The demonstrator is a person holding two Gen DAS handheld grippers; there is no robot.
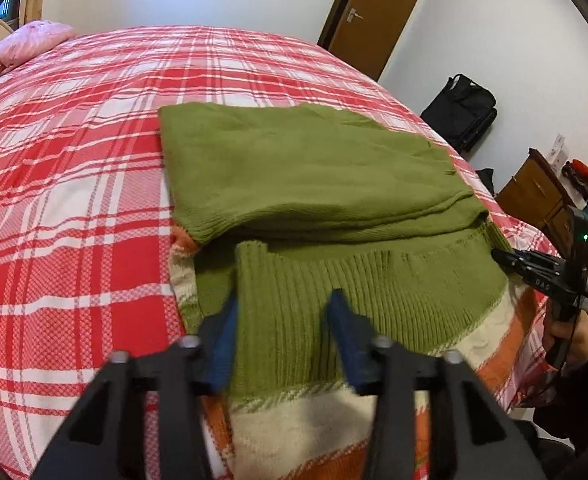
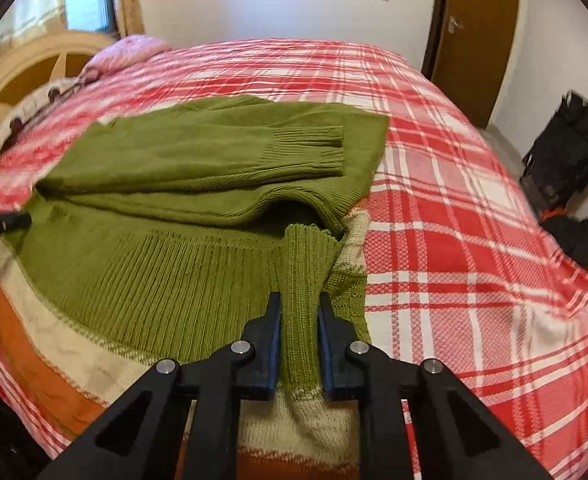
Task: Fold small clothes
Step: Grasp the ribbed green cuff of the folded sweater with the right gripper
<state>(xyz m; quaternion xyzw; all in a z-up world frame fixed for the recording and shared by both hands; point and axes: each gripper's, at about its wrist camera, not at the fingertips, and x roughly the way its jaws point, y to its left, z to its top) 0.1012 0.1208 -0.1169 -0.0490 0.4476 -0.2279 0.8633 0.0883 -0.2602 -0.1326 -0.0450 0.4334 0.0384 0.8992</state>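
**Inspector:** Your olive-green ribbed-knit sweater with cream and orange bands [image 2: 182,184] lies on the red-and-white plaid bedspread [image 2: 473,208], near the bed's front edge, partly folded: a sleeve with a ribbed cuff [image 2: 309,148] lies across the body.

**Operator:** What do my grippers have?

**Inspector:** Your right gripper [image 2: 299,340] is clenched on a raised ridge of the green ribbing; its blue pads press the knit from both sides. Your left gripper [image 1: 284,340] straddles a wider fold of the same ribbed band [image 1: 373,292]. The cloth fills the gap and both pads look to bear on it, so I judge that a grasp too, on a thicker bunch.

**Operator:** How will it handle?

**Inspector:** I judge it soft, limp and moderately heavy for a small garment. The knit is chunky and stretchy, so it will sag between your two holds and lengthen when lifted. It is not slippery; the ribbing gives the pads good purchase. Nothing is fragile, though loose loops could snag.

**Operator:** Best place to hold?

**Inspector:** On the ribbed band, as now, well apart, catching all layers. The band is denser and keeps its line better than the smooth green upper panel.
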